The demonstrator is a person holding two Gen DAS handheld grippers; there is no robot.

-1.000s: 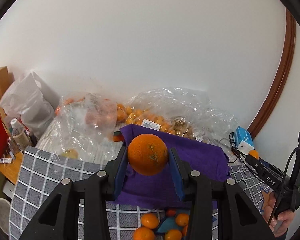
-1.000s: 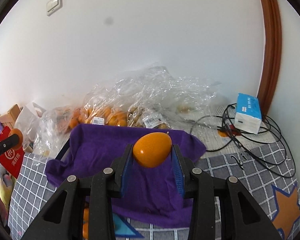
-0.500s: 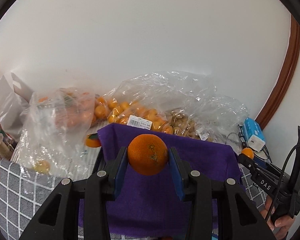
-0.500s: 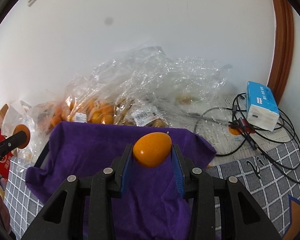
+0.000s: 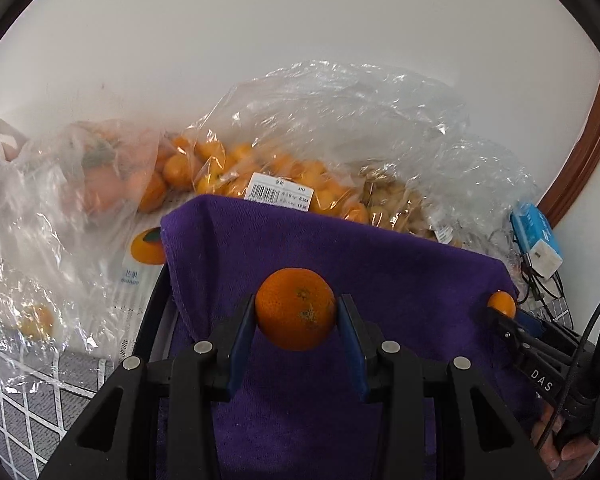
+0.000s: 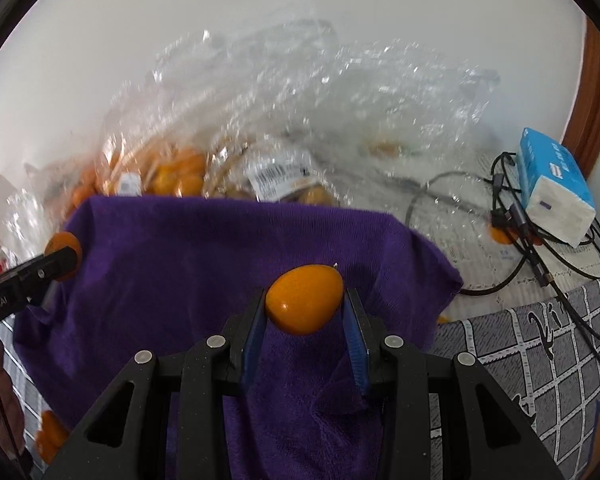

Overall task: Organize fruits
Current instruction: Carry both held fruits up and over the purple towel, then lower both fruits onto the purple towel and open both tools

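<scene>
Orange (image 5: 295, 314) in left hand-held gripper (image 5: 296, 320), above purple cloth (image 5: 400, 280)

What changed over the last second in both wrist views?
Both hand-held grippers advanced and dipped toward the purple towel, which now fills more of each view. Unchanged: left hand-held gripper clamps the round dimpled orange; right hand-held gripper clamps the smooth oval orange fruit.

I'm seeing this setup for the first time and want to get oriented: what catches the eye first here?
Each gripper is clamped on a fruit above a purple towel: the left gripper holds a round orange, the right gripper a smooth egg-shaped orange fruit. Behind the towel, against the white wall, lie crumpled clear plastic bags of small orange fruits. A blue and white box sits among black cables at the right.
</scene>
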